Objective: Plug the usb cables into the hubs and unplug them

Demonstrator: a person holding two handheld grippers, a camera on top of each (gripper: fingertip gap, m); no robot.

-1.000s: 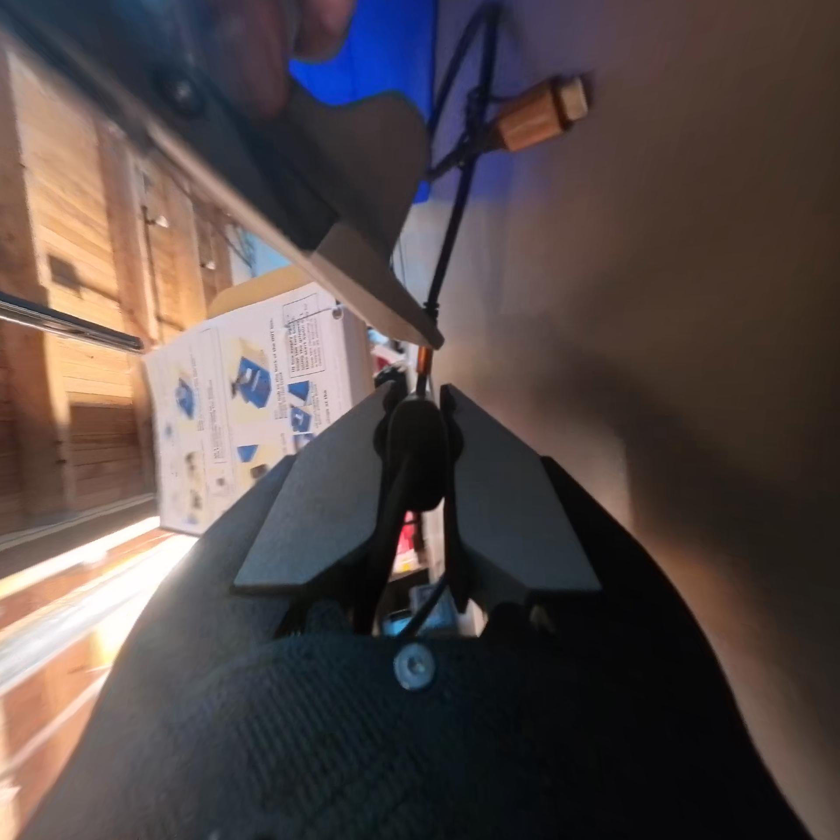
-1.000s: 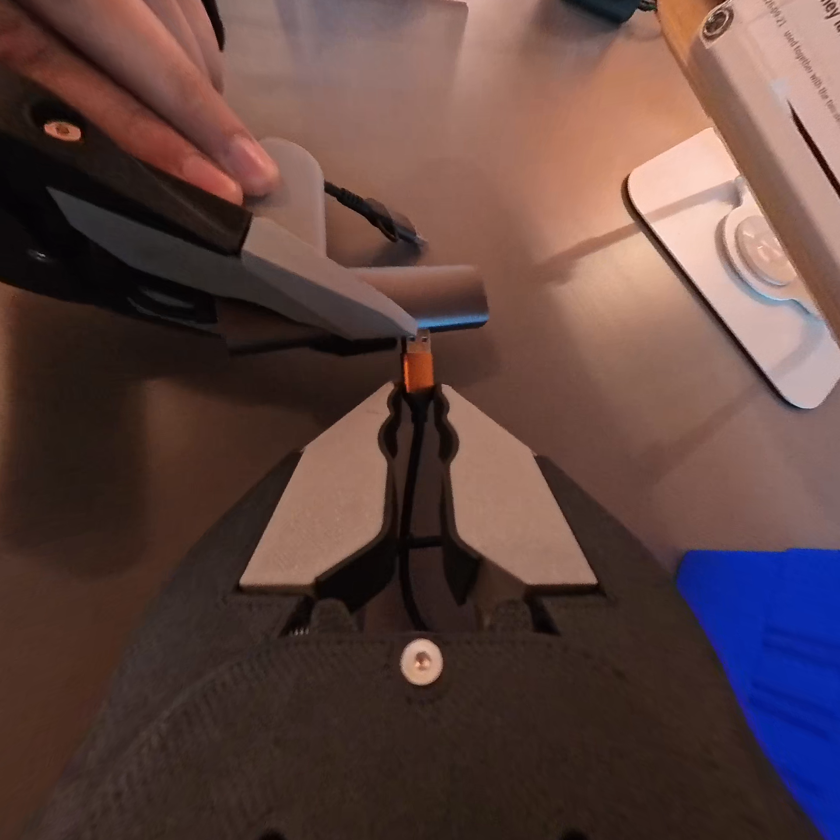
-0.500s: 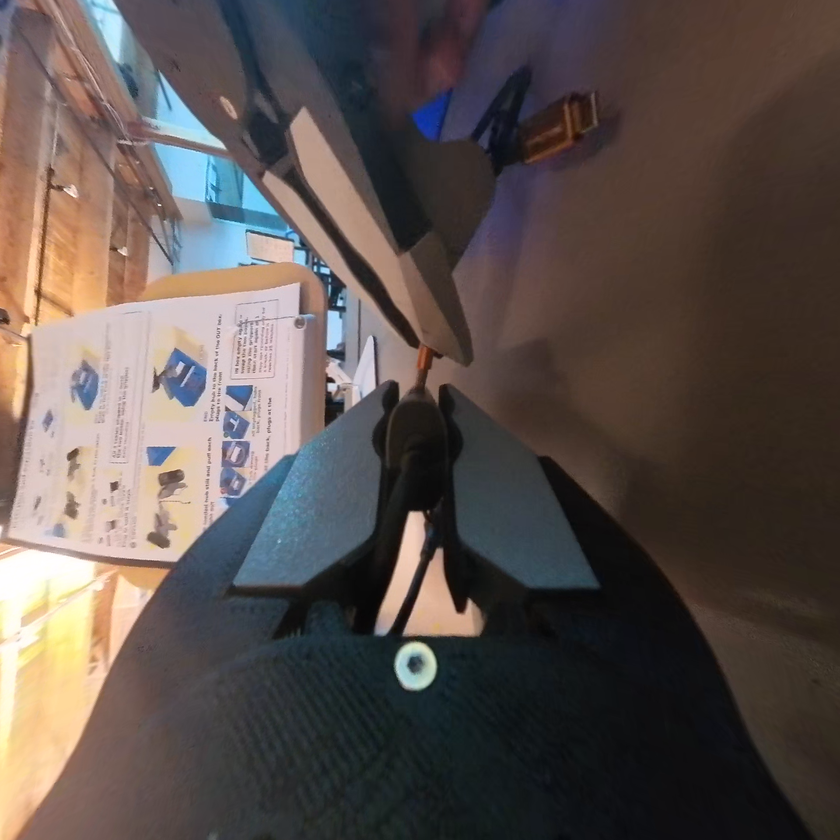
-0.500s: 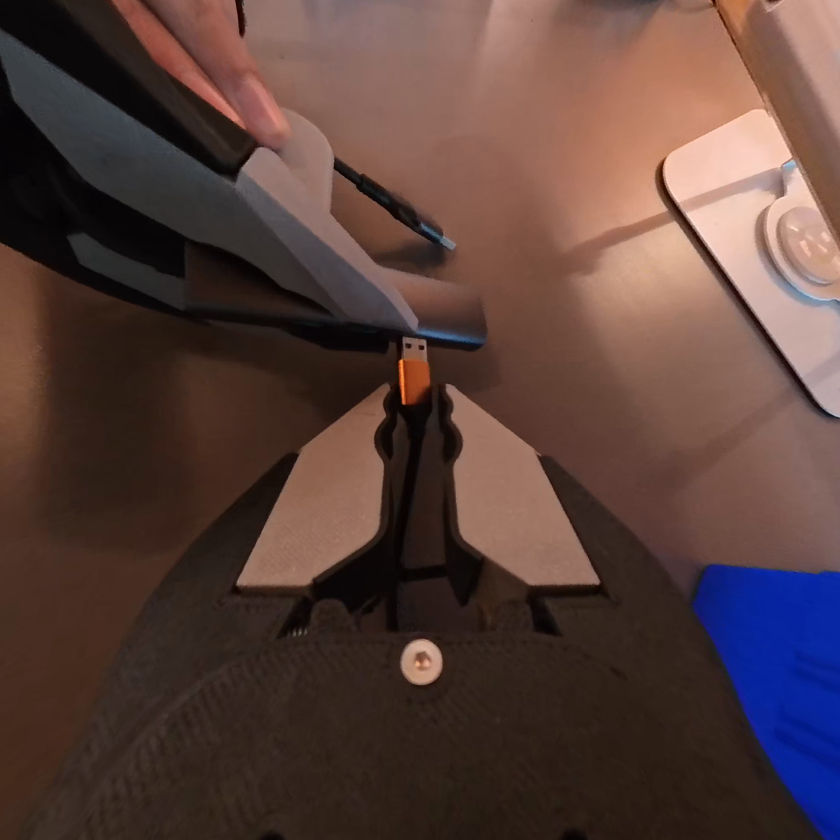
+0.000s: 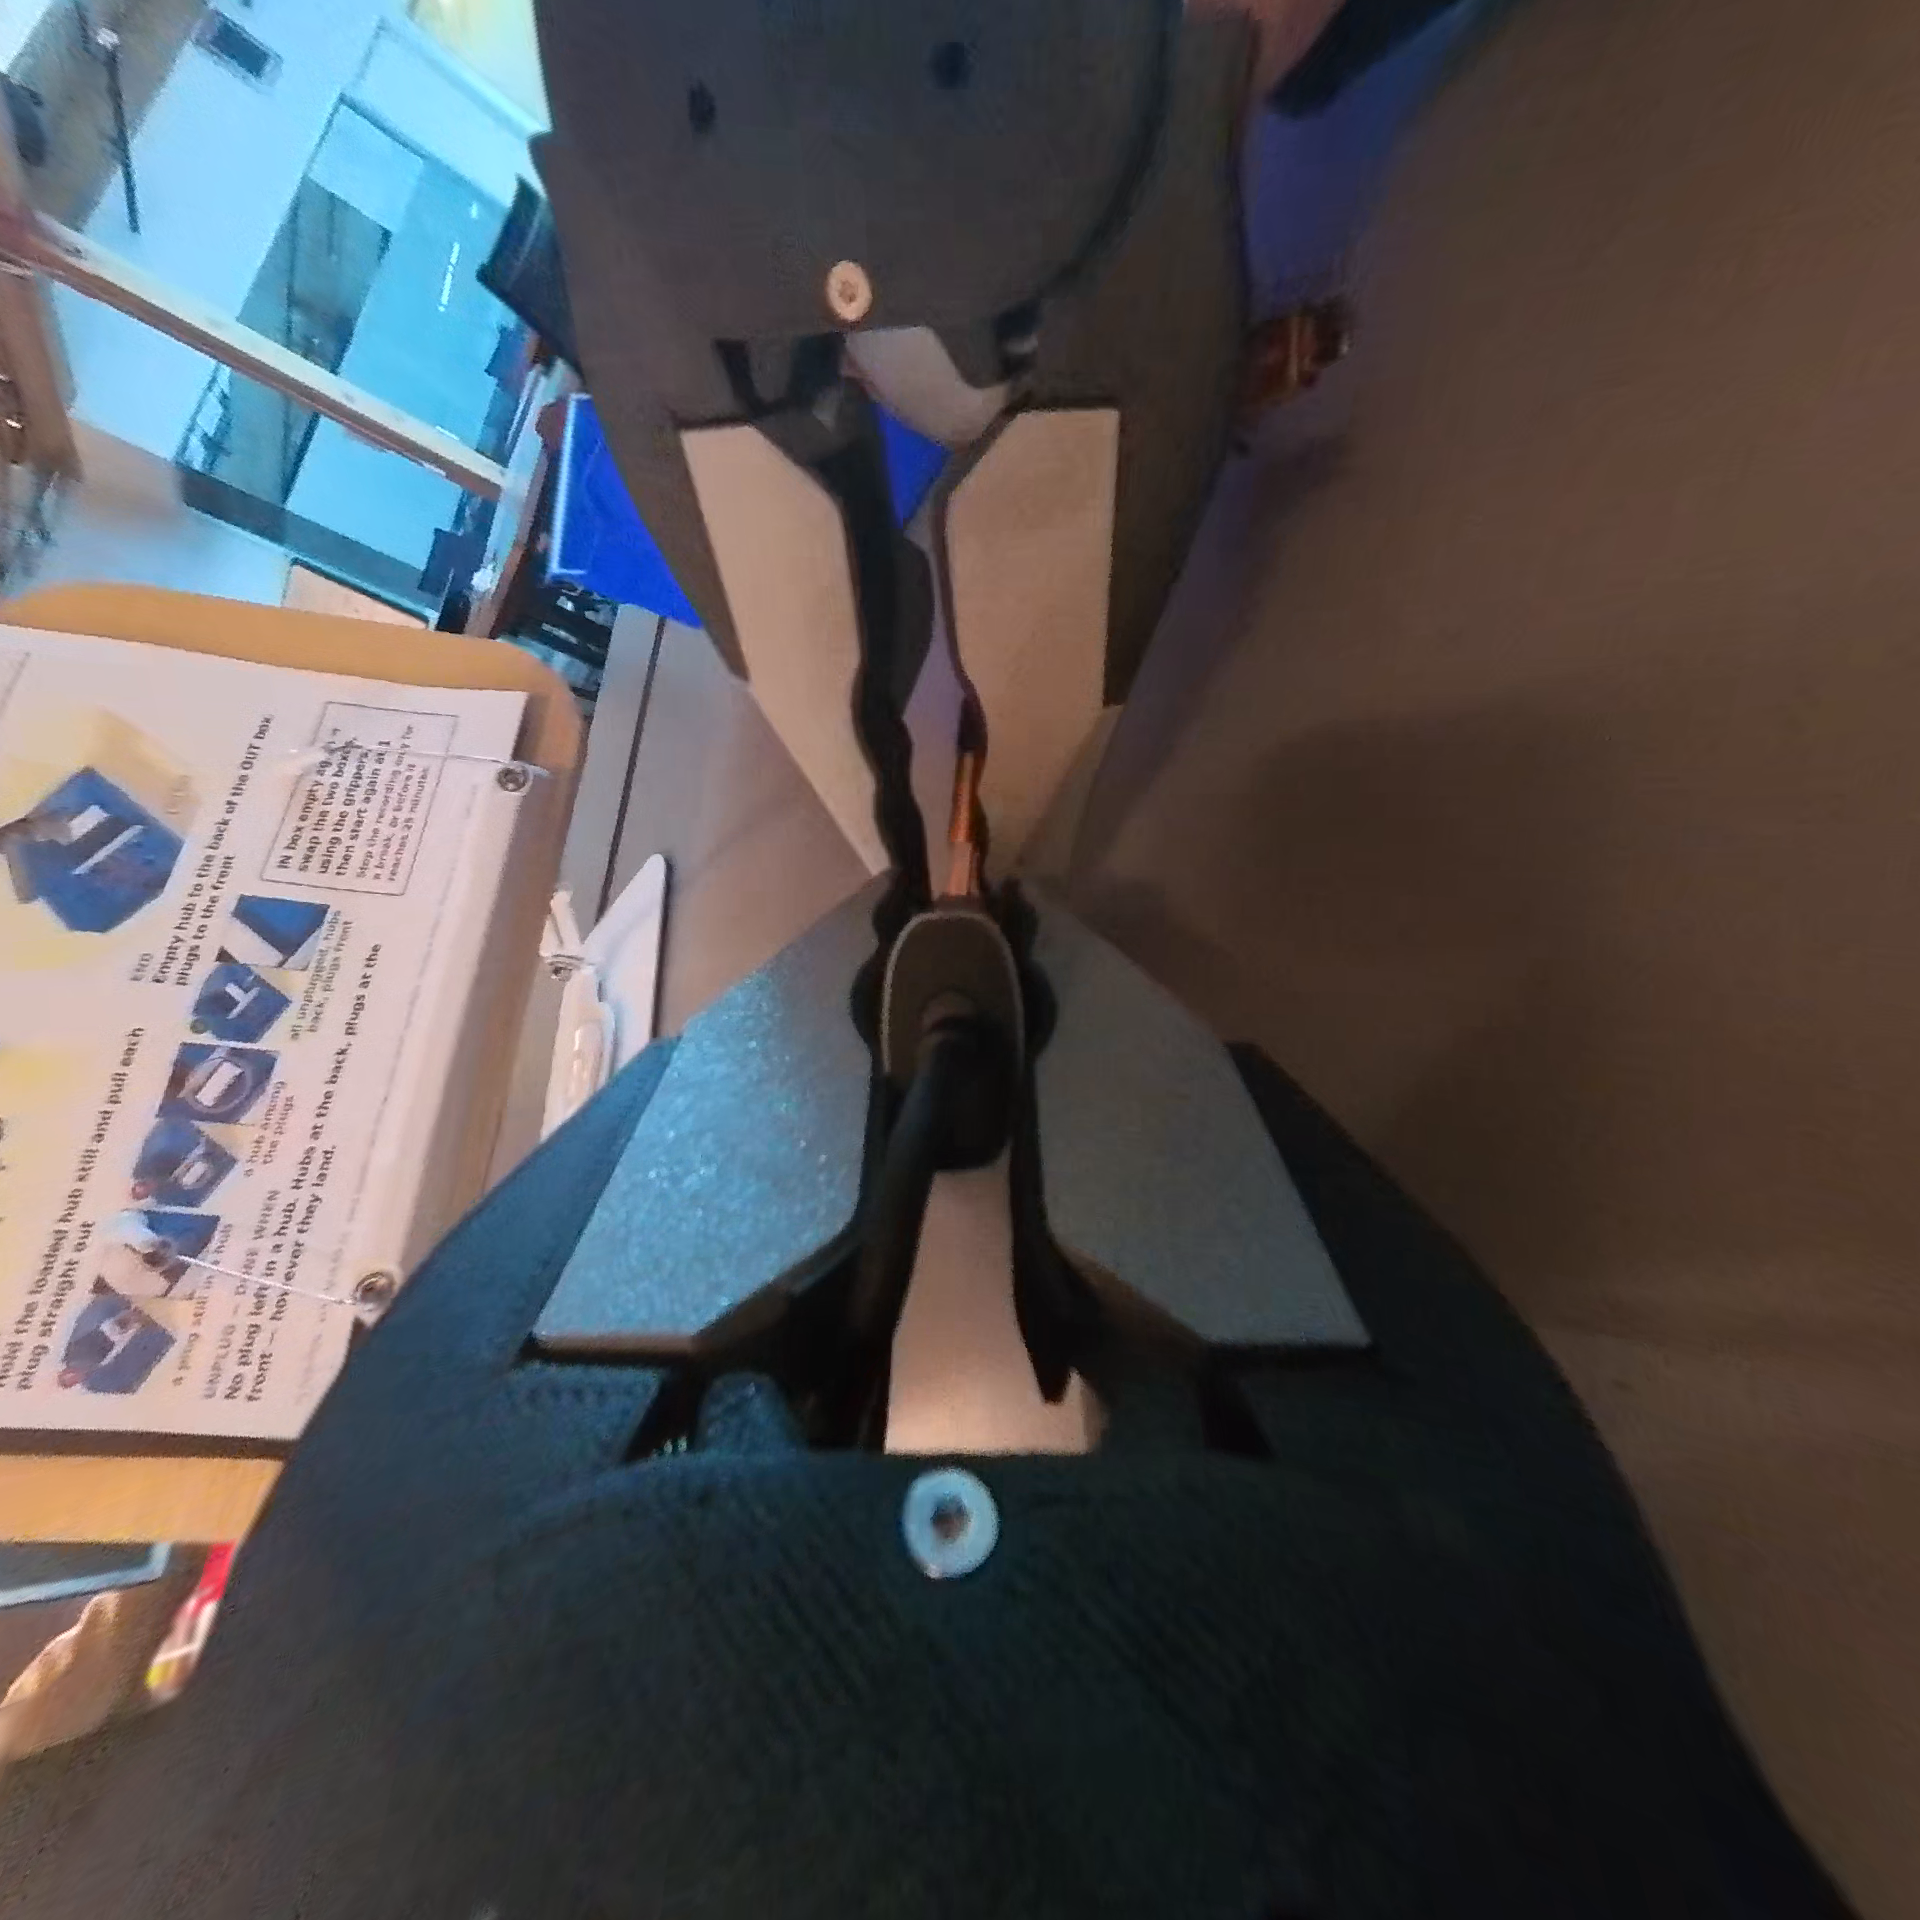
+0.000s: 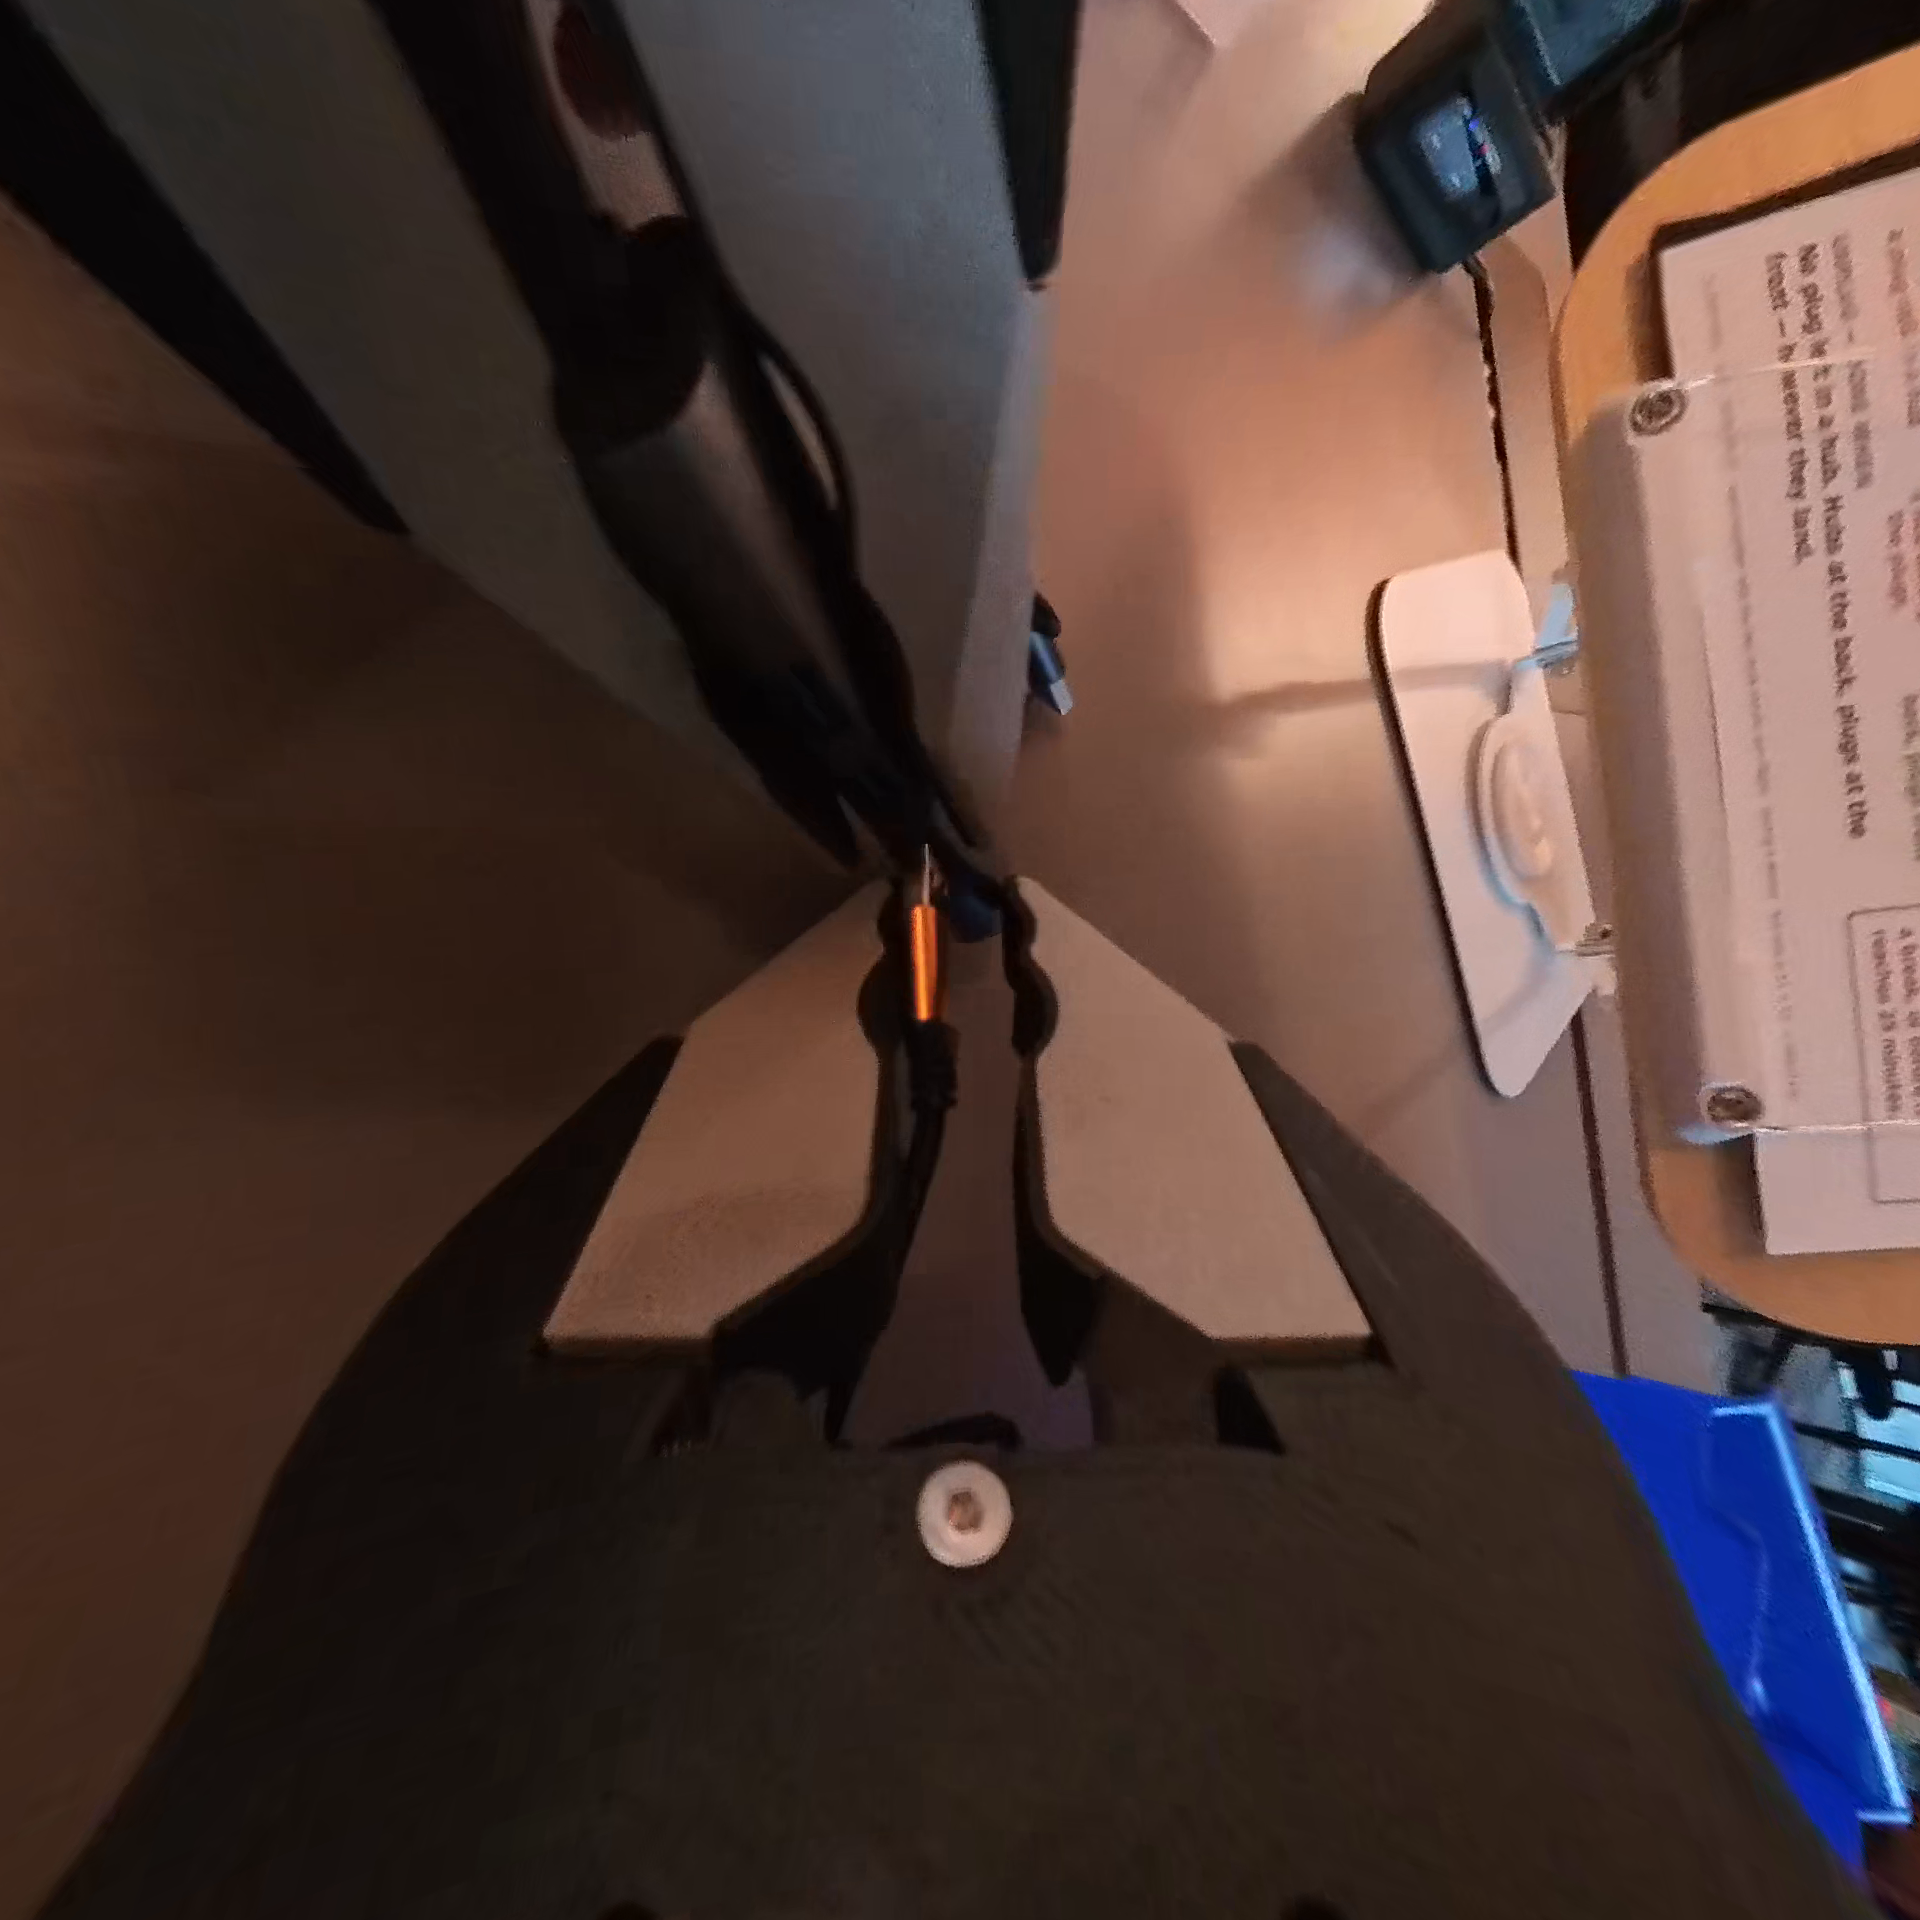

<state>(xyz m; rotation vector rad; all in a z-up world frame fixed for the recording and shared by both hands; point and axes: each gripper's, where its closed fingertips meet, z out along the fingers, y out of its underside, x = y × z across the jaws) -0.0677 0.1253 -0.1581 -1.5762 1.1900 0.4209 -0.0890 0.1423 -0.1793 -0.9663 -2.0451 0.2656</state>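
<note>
My left gripper (image 5: 951,904) is shut on a dark grey USB hub (image 5: 951,997), seen end-on with its black lead running back between the fingers. My right gripper (image 5: 940,821) faces it tip to tip. In the right wrist view the hub (image 6: 665,416) runs up and left inside the left gripper (image 6: 894,790). The orange USB plug (image 6: 923,961) lies edge-on along the left finger of my right gripper (image 6: 951,894), with a gap to the other finger. Its metal tip touches the hub's near end. The plug also shows in the left wrist view (image 5: 966,821).
Everything is held above a brown table (image 5: 1558,935). A second orange plug (image 5: 1299,353) lies blurred on it. An instruction board (image 6: 1766,727) on a white stand base (image 6: 1455,779), a blue bin (image 6: 1745,1662) and a black device (image 6: 1455,145) are to one side. Left and right tips are no more than a few centimetres apart. The black device (image 6: 1455,145) is about equally far from each gripper, around 40 centimeters.
Both grippers have rolled about a quarter turn and now meet tip to tip. The orange plug, pulled clear half a second ago, has turned edge-on, and the right jaws have parted slightly.
</note>
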